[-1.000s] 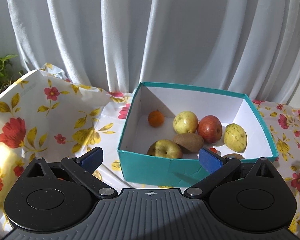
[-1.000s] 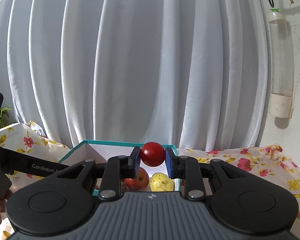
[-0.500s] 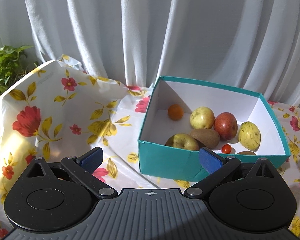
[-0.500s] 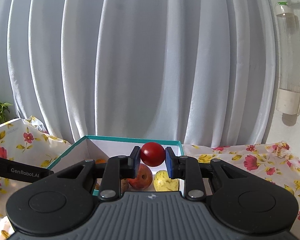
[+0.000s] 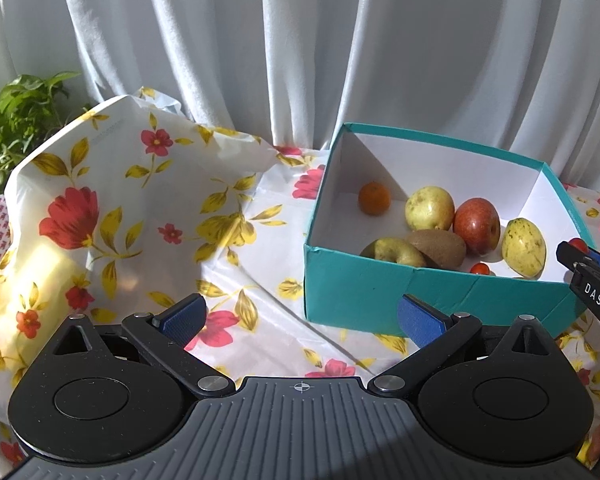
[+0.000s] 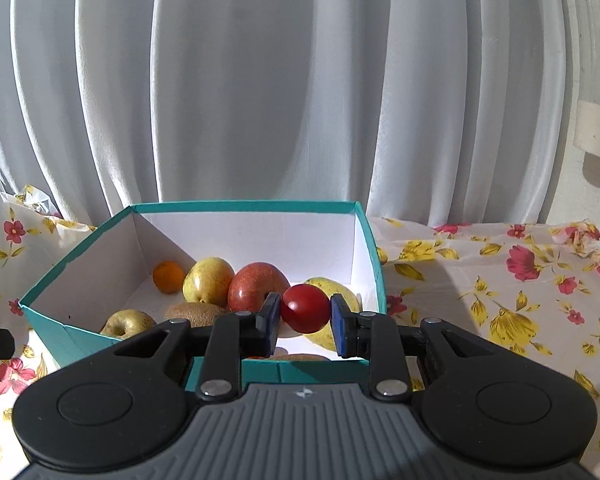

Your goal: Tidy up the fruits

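Observation:
A teal box (image 5: 400,288) with a white inside holds an orange (image 5: 374,198), a yellow pear (image 5: 429,208), a red apple (image 5: 477,225), a kiwi (image 5: 440,245), a yellow-green apple (image 5: 396,251), a speckled yellow fruit (image 5: 523,247) and a small cherry tomato (image 5: 479,268). My right gripper (image 6: 305,314) is shut on a red tomato (image 6: 305,308), held over the box's (image 6: 72,332) near right part. It also shows at the right edge of the left wrist view (image 5: 580,254). My left gripper (image 5: 300,316) is open and empty, left of the box above the cloth.
A floral tablecloth (image 5: 148,216) covers the table and bulges up at the left. A green plant (image 5: 16,120) stands at far left. White curtains (image 6: 260,80) hang behind. A bottle-like thing (image 6: 598,128) hangs on the right wall.
My right gripper has lowered and tilted toward the box with the tomato. My left gripper has drawn back and to the left, so the box sits further right in its view.

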`<state>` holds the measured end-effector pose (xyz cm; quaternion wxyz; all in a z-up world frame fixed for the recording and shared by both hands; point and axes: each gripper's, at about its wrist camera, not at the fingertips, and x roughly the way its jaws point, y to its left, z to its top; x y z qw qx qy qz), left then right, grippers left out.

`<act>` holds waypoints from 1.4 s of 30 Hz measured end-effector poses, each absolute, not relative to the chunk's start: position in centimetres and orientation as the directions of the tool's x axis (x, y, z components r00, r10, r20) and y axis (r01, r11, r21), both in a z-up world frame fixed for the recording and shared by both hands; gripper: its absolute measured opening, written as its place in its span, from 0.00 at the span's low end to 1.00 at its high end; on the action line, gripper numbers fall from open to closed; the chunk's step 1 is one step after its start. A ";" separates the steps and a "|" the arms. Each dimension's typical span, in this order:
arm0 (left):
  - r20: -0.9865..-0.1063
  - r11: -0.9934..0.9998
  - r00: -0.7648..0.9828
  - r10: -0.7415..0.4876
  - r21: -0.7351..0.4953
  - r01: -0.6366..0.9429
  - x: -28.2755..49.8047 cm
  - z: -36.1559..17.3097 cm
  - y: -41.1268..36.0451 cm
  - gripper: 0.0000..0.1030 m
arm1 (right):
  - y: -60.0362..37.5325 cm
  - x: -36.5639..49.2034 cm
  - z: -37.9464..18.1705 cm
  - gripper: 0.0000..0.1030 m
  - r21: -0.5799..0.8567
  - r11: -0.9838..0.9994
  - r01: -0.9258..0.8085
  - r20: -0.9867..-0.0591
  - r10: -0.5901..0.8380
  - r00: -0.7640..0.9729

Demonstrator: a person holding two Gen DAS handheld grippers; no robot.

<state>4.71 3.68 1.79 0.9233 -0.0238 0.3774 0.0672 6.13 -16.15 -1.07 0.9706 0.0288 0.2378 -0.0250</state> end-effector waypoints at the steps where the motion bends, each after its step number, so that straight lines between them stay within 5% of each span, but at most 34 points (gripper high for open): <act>1: -0.700 0.990 0.706 0.108 0.007 -0.144 4.6 1.8 3.8 1.00 | -16.2 6.4 -1.3 0.25 0.048 0.997 0.063 -0.472 -0.033 0.881; 32: -0.707 0.991 0.699 0.109 0.020 -0.134 4.5 2.0 3.5 1.00 | -16.1 7.4 -1.9 0.28 0.022 0.999 0.040 -0.486 -0.024 0.874; 36: -0.705 0.991 0.700 0.114 0.029 -0.132 4.6 2.0 3.2 1.00 | -16.2 7.5 -1.9 0.34 0.019 0.999 0.038 -0.487 -0.024 0.873; 41: -0.712 0.992 0.694 0.108 0.035 -0.118 4.6 2.0 3.1 1.00 | -15.9 7.7 -1.8 0.54 0.000 1.000 0.029 -0.483 -0.026 0.875; 42: -0.713 0.992 0.692 0.112 0.039 -0.120 4.6 2.0 3.1 1.00 | -15.9 7.7 -1.7 0.77 0.003 1.000 0.024 -0.479 -0.020 0.878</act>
